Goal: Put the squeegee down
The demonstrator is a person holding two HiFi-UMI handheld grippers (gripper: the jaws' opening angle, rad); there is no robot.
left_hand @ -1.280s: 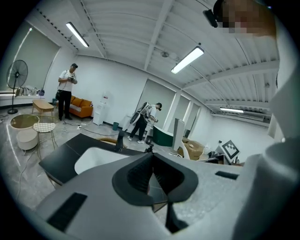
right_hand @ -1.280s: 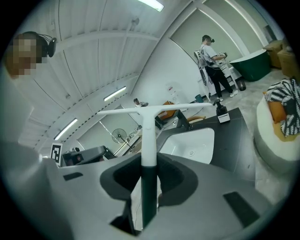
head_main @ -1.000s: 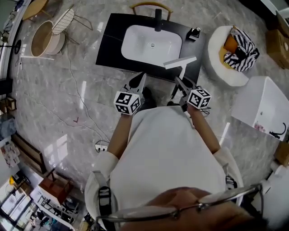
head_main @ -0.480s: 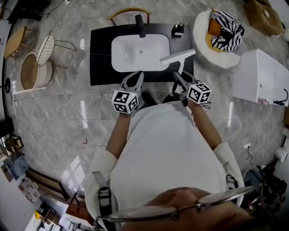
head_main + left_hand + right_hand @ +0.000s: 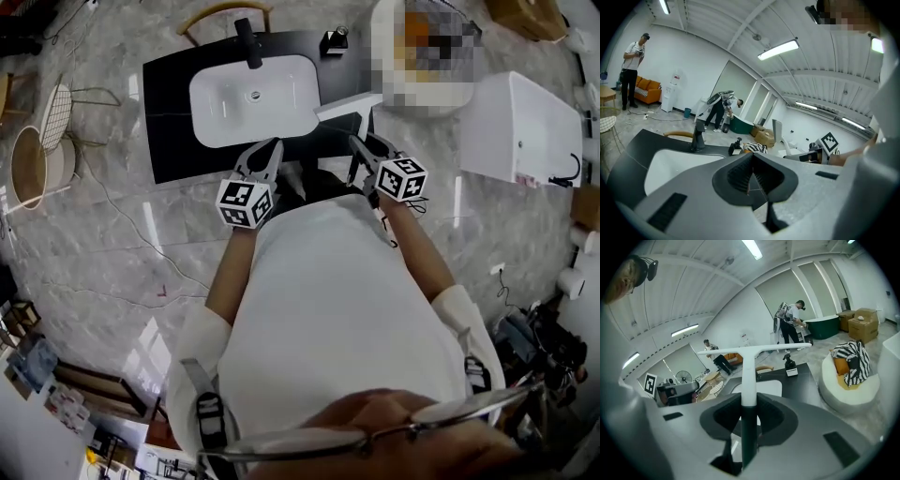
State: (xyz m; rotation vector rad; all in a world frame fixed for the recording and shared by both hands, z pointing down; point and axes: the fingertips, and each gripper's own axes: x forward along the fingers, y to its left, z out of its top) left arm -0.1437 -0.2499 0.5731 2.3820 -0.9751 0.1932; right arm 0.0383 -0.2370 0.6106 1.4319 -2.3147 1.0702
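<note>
The squeegee [image 5: 350, 108] has a white blade and a white handle that turns dark at its lower end. My right gripper [image 5: 362, 150] is shut on that handle, and the blade hangs over the right end of the black counter [image 5: 169, 122], beside the white basin [image 5: 253, 98]. In the right gripper view the squeegee [image 5: 749, 373] stands upright between the jaws of the right gripper [image 5: 749, 414]. My left gripper [image 5: 264, 155] is at the counter's front edge, below the basin, shut with nothing in it. The left gripper view shows the left gripper [image 5: 751, 174] with its jaws meeting.
A black faucet [image 5: 248, 42] and a small soap dispenser [image 5: 335, 39] stand at the counter's back. A round white tub [image 5: 389, 80] and a white box [image 5: 520, 127] lie to the right. A basket [image 5: 28, 164] and a wire chair [image 5: 66, 108] stand at the left. People stand far off.
Both grippers have moved toward the counter, the right one still holding the squeegee. The head view has swung, so the counter now sits further left in the picture.
</note>
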